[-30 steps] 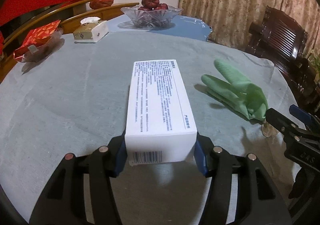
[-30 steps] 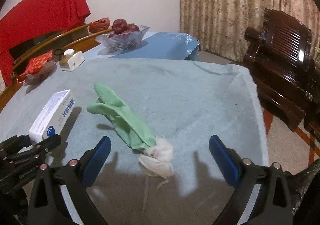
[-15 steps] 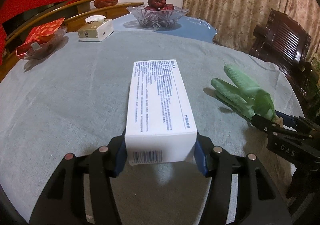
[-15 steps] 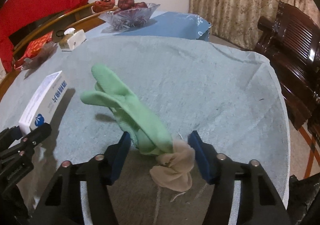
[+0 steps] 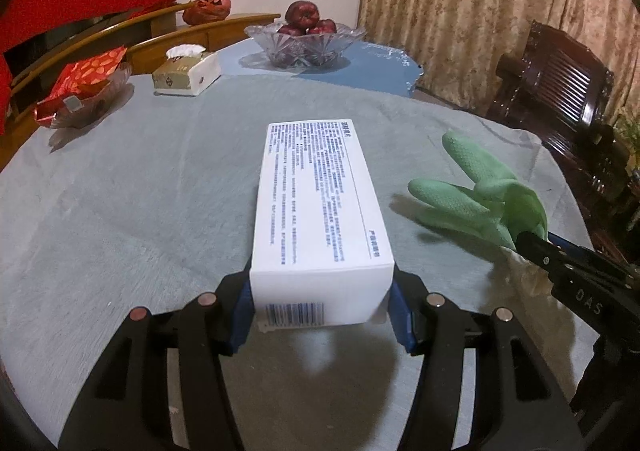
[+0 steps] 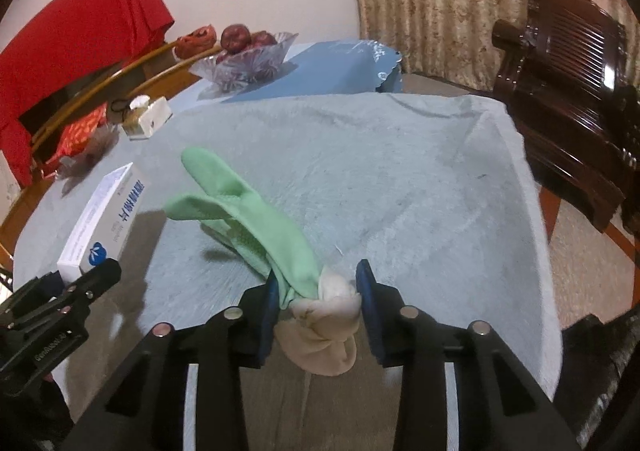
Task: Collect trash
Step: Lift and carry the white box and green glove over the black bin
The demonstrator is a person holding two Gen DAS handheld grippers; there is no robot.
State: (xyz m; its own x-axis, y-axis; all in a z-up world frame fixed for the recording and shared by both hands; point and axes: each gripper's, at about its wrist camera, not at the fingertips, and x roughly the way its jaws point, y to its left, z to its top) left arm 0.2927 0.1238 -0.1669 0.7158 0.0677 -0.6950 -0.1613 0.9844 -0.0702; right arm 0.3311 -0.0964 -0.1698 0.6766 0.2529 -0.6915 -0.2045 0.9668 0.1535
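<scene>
My left gripper (image 5: 320, 311) is shut on a white printed carton box (image 5: 316, 211) and holds it above the grey-clothed table (image 5: 120, 191); the box also shows in the right wrist view (image 6: 104, 223). My right gripper (image 6: 318, 307) is shut on a green rubber glove (image 6: 248, 219) at its beige cuff (image 6: 324, 327), and the glove hangs lifted off the cloth. In the left wrist view the glove (image 5: 480, 195) sticks out at the right, with the right gripper (image 5: 580, 283) behind it.
A tissue box (image 5: 186, 73), a red foil packet in a dish (image 5: 84, 91) and a glass fruit bowl with apples (image 5: 306, 39) stand at the table's far side. A dark wooden chair (image 6: 568, 99) stands off the right edge. A red cloth (image 6: 72, 51) hangs behind.
My right gripper closed from wide open onto the glove's cuff and lifted it off the cloth. My left gripper kept its hold on the box and rose slightly.
</scene>
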